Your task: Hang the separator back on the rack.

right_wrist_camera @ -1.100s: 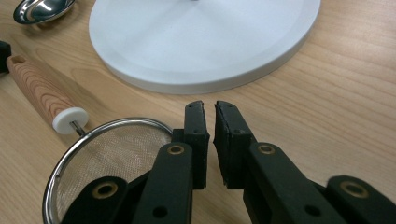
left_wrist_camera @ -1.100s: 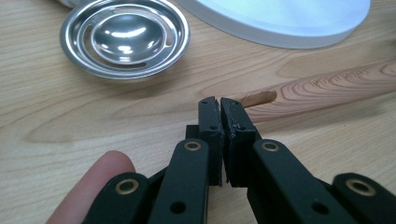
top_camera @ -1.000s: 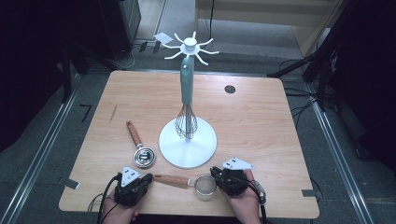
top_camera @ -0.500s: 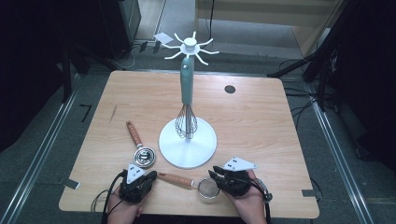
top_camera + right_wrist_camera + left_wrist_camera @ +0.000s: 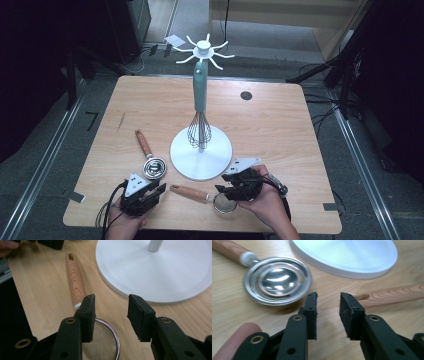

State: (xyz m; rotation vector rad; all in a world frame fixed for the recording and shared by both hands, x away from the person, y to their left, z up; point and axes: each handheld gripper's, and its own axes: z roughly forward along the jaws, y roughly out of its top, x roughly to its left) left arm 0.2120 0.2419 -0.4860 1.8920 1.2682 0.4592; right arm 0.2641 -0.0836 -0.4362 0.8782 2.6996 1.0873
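Strainer: a small round sieve of fine metal mesh in a bright wire rim, with a straight wooden handle showing clear grain and a slot at its far end. It lies flat on the desk near the front edge, between the two tools, handle pointing towards the left one.
Ladle: a shallow polished steel bowl with stepped rings, on a wooden handle joined by a white collar; it lies flat just beside the stand's base, to its left.
Stand: a wide, smooth white disc base, a pale green post, and a white cap with curved hooks on top. A wire whisk hangs against the post above the base.
Desk: light wood with visible grain, rounded corners, a dark round hole near the far right.
Room: the far half and right side of the desk are bare; the front strip is crowded, with the strainer close to the front edge and the base just behind it.
Left tool: its jaws have just been opening; in the left gripper view the black pads stand apart with nothing between them, the handle tip just beyond.
Right tool: jaws have just been opening; it holds nothing and hovers over the sieve, whose rim shows under its left pad.
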